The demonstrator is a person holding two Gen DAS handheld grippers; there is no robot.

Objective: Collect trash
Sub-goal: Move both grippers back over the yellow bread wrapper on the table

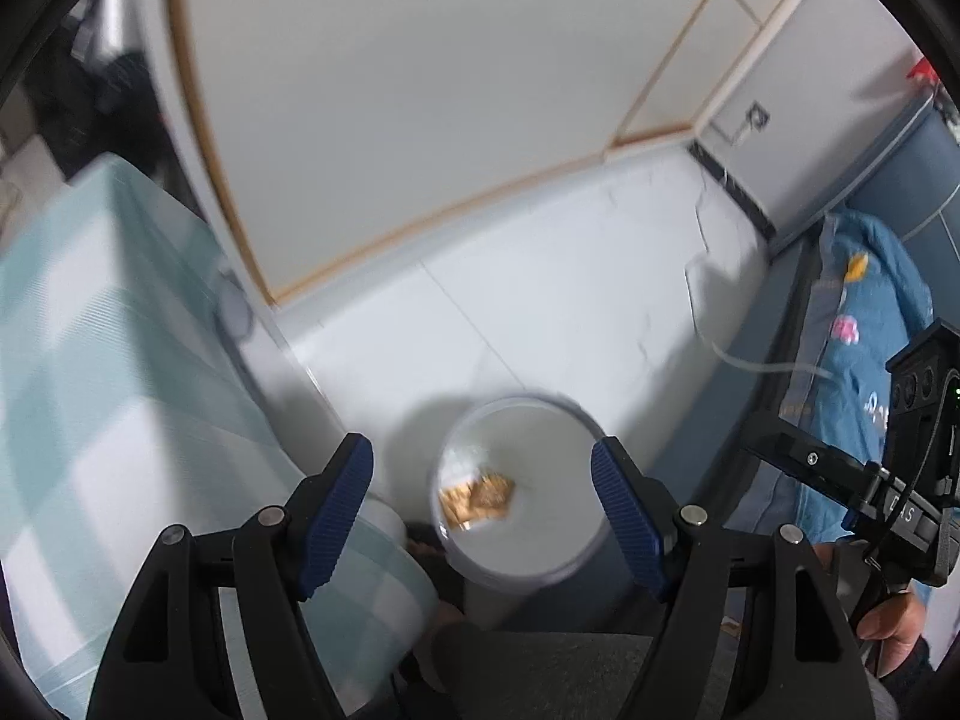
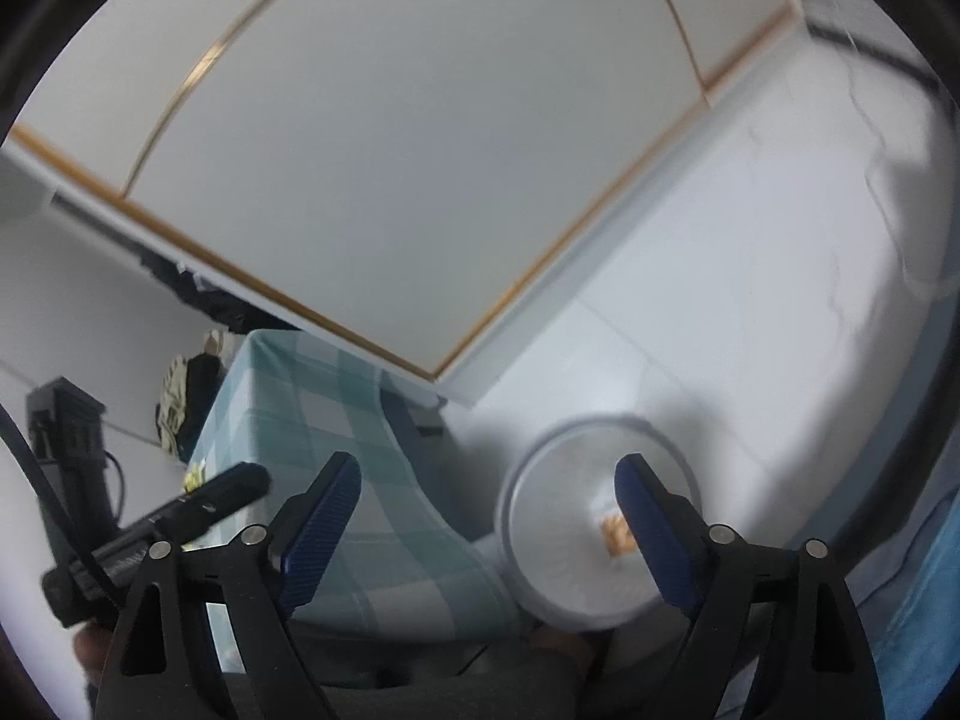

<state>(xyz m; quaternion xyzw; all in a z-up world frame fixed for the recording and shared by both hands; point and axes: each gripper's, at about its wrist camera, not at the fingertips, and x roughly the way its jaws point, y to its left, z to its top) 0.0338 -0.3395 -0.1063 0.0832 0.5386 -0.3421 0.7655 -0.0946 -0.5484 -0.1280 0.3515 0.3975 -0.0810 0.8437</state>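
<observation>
Both views look down at a white round trash bin (image 1: 519,492) standing on the pale floor (image 1: 540,276), low and centre in the left wrist view, lower right in the right wrist view. At its bottom lies a small golden-brown wrapper (image 1: 478,498), seemingly on a clear liner. So that piece of trash is already in the bin.

The left gripper (image 1: 483,507) hangs above the bin with its blue pads (image 1: 336,516) wide apart and nothing between them; the bin only shows through the gap. The right gripper (image 2: 489,525) is likewise spread and empty, its right pad overlapping the bin's mouth in the picture and its left pad over the checked cloth (image 2: 336,438) that drapes the counter just left of the bin. Each gripper shows at the edge of the other's view, the right one at the right margin of the left wrist view, held by a hand (image 1: 894,624).

The drop looks finished, so the step in hand is probably to clear away and find the next scrap. To do it well, I would lift both grippers straight clear of the rim so neither pad tips the light bin, keep them spread, and turn toward the counter. A small yellowish thing (image 2: 195,477) lies at the cloth's left edge in the right wrist view; it is too blurred to tell whether it is trash. The blue printed fabric (image 1: 864,312) at right should be left alone.
</observation>
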